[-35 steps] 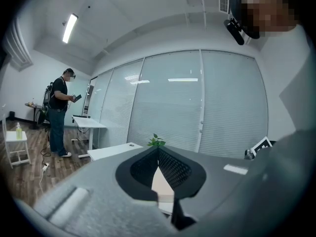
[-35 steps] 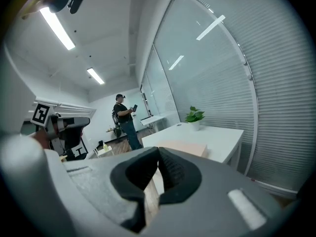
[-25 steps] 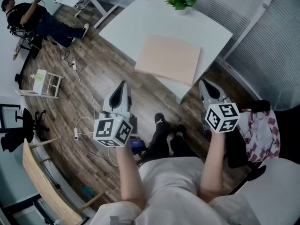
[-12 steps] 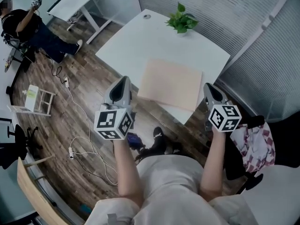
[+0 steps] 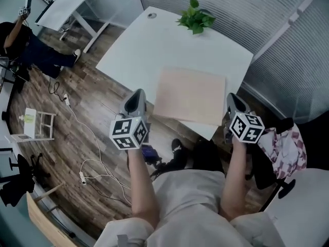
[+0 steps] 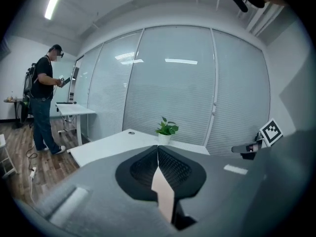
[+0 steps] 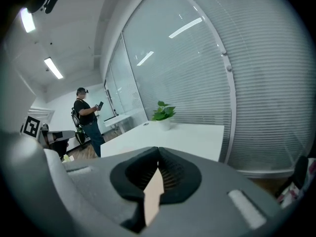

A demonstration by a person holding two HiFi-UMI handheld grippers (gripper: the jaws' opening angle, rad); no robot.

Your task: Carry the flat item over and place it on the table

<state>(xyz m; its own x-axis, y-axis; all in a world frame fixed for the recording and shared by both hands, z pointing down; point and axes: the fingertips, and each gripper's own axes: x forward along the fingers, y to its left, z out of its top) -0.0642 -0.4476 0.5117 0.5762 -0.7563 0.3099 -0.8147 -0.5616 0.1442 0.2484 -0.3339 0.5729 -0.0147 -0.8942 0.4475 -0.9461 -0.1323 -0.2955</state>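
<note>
Left gripper: my jaws clamped on left edge of flat board. Right gripper: jaws clamped on right edge. Thin pale edge showed between pads, both gripper views. Board level over near corner of white bench; touching or not, couldn't tell. Potted plant at bench's far side.

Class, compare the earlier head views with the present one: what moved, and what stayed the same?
The flat board, with the left claw and right claw, has advanced toward the white table, which now looks larger. Unchanged: both claws shut on the board's side edges; the potted plant at the table's far end.
</note>
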